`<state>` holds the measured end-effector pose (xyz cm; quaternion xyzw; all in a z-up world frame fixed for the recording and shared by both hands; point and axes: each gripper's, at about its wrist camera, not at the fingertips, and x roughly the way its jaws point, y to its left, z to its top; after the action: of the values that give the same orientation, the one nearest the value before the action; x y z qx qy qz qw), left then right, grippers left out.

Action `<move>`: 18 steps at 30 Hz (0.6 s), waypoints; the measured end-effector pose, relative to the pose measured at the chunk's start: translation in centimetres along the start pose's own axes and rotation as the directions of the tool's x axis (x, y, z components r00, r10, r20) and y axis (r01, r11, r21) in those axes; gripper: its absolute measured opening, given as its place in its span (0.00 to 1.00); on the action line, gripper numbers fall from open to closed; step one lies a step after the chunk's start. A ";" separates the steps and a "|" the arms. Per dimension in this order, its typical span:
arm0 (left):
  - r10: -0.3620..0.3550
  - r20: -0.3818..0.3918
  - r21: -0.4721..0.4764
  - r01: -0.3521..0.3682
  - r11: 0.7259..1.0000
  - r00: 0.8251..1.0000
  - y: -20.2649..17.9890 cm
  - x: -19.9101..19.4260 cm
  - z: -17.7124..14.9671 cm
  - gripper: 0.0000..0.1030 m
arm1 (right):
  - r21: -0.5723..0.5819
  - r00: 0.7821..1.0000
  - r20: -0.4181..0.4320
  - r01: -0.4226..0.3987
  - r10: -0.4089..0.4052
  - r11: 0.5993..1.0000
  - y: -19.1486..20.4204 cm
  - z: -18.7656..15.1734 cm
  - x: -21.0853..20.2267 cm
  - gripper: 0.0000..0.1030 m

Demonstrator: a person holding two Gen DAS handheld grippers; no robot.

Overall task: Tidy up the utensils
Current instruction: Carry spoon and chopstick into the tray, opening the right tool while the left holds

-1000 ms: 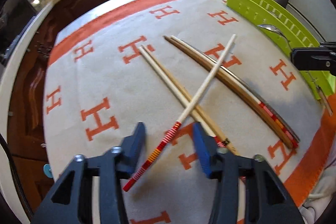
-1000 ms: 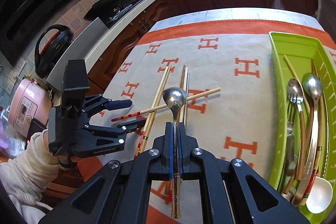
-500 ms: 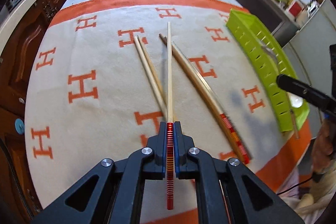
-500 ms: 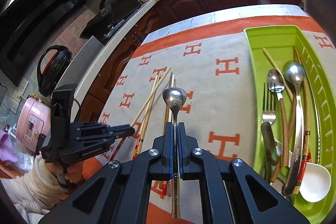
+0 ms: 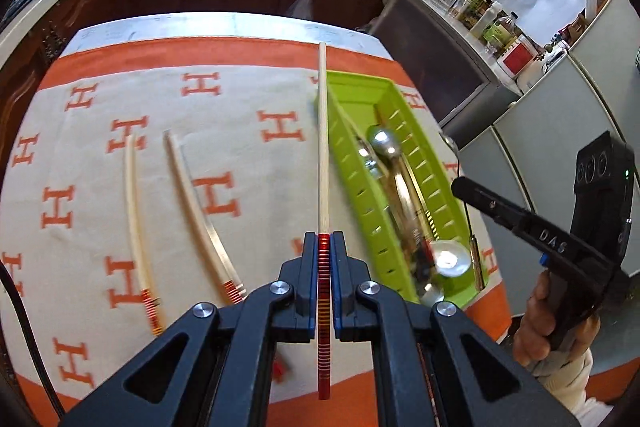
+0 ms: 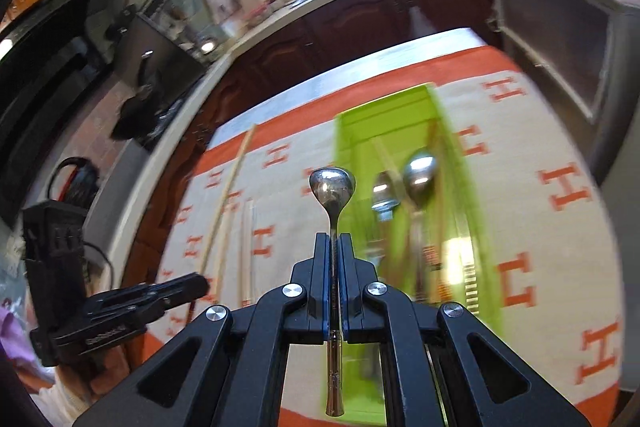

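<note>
Carrying one utensil apiece toward the green tray (image 5: 404, 147), the left gripper (image 5: 324, 247) is clamped on a chopstick (image 5: 322, 147) near its banded end. The right gripper (image 6: 334, 247) is clamped mid-handle on a spoon (image 6: 332, 187); other chopsticks (image 5: 192, 203) lie on the tabletop cloth (image 5: 248, 163).

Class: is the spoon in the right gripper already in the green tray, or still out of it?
Out. The right gripper is shut on the spoon, holding it clear of the cloth, beside the green tray, whose spoons lie inside.

black tongs (image 5: 324, 247), blue pads (image 5: 337, 287) (silver screws), cream sleeve (image 5: 568, 379)
</note>
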<state>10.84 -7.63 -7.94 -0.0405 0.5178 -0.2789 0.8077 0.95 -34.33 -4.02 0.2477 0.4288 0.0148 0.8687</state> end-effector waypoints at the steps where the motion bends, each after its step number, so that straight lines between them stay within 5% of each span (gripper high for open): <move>1: -0.011 -0.005 -0.002 0.011 1.000 1.000 -0.9 0.6 0.4 0.03 | 0.005 1.000 -0.002 0.031 -0.031 1.000 -0.8 0.3 -0.1 0.03; 10: -0.046 -0.069 -0.013 0.045 0.999 0.997 -5.7 6.6 1.8 0.03 | 0.001 0.989 -0.096 0.113 -0.112 0.994 -5.3 1.4 1.8 0.05; 14: -0.049 -0.104 -0.034 0.046 0.998 0.993 -6.6 9.0 1.7 0.03 | 0.059 0.998 -0.044 0.049 -0.047 0.997 -5.8 1.5 1.5 0.21; 18: -0.073 -0.127 -0.067 0.065 0.996 0.989 -7.1 10.8 1.6 0.03 | 0.108 0.999 0.007 0.034 -0.035 0.994 -6.4 1.7 0.7 0.23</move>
<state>12.64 -19.28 -13.45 -0.0656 0.5761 -0.2923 0.7605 1.50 -40.49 -6.51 0.2870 0.4295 -0.0244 0.8559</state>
